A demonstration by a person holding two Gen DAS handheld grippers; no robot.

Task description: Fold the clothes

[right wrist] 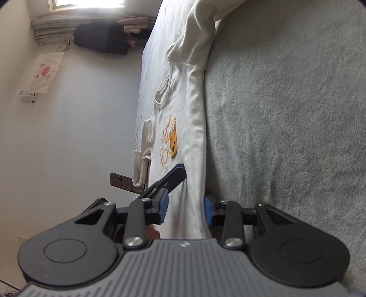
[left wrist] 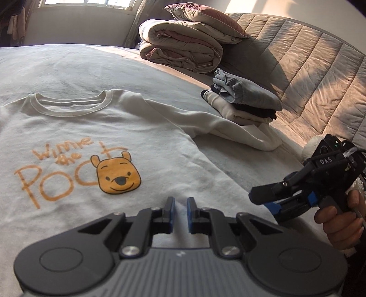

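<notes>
the shirt (left wrist: 96, 128) is laid flat, collar away, its hem just ahead of the narrowly parted left gripper (left wrist: 180, 213), while the hem's side edge is straddled by the wide right gripper (right wrist: 185, 209).

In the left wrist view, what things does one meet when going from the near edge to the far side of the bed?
Left gripper → white sweatshirt with the bear print → stack of folded clothes → rolled quilt → pillow on top of it.
</notes>
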